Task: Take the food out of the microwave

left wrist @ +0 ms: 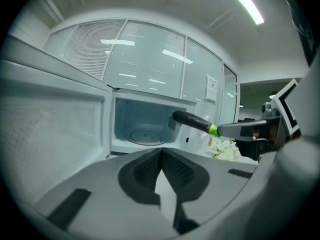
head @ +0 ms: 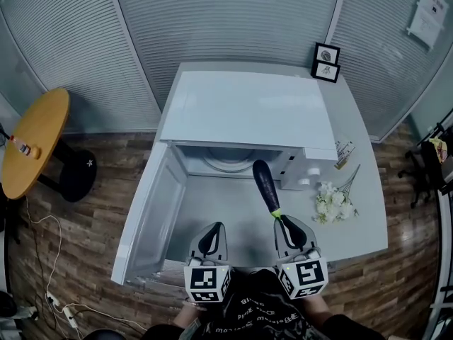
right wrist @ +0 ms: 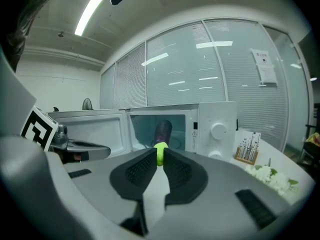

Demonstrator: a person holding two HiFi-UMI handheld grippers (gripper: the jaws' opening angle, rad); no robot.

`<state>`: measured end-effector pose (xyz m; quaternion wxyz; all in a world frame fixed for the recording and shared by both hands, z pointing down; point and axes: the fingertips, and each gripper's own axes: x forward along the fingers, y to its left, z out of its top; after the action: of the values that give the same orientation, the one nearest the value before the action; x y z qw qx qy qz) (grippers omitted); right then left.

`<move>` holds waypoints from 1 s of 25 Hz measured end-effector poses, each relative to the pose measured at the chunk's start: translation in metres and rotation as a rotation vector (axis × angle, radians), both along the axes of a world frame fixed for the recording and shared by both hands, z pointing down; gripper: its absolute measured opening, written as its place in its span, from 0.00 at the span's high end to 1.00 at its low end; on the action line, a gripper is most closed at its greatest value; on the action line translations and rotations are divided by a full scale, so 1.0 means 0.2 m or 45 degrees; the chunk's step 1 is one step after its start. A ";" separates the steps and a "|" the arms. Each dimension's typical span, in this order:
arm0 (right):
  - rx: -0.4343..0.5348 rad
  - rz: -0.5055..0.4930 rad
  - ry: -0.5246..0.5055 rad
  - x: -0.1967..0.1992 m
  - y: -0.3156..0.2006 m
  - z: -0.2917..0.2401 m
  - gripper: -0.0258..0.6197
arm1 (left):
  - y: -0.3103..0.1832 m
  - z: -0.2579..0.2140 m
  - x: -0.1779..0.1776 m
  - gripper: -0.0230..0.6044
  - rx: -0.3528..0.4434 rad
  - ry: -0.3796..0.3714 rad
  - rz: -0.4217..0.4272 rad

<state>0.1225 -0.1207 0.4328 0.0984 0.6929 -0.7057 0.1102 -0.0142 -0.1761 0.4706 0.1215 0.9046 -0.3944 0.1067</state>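
The right tongs (head: 281, 219) are pinching the long dark-purple eggplant (head: 265, 184) by its green stem, its body projecting ahead at the white box-shaped microwave's (head: 248, 112) mouth. A firm, level pull-back seems wisest. The left tongs (head: 212, 227) alongside are sitting shut, empty.

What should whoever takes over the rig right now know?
Left gripper: jaws shut, empty, in front of the microwave.
Right gripper: jaws shut on the green stem end of the eggplant.
Eggplant: in the air before the opening, dark tip towards the cavity.
Door: open to the left; only the turntable shows inside.
Done: door open, eggplant gripped and off the turntable.
Left: draw it clear, probably set it on the table.
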 end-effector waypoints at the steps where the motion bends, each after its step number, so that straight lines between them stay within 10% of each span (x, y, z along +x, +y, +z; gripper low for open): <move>1: 0.007 0.001 -0.005 0.00 0.00 -0.01 0.90 | 0.00 -0.01 0.00 0.95 0.004 0.000 -0.003; 25: 0.014 -0.008 -0.001 0.02 0.03 -0.02 0.90 | 0.02 -0.04 0.03 0.95 0.046 -0.019 -0.004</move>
<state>0.1271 -0.1155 0.4297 0.0944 0.6911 -0.7086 0.1063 -0.0085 -0.1726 0.4631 0.1022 0.9052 -0.3987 0.1062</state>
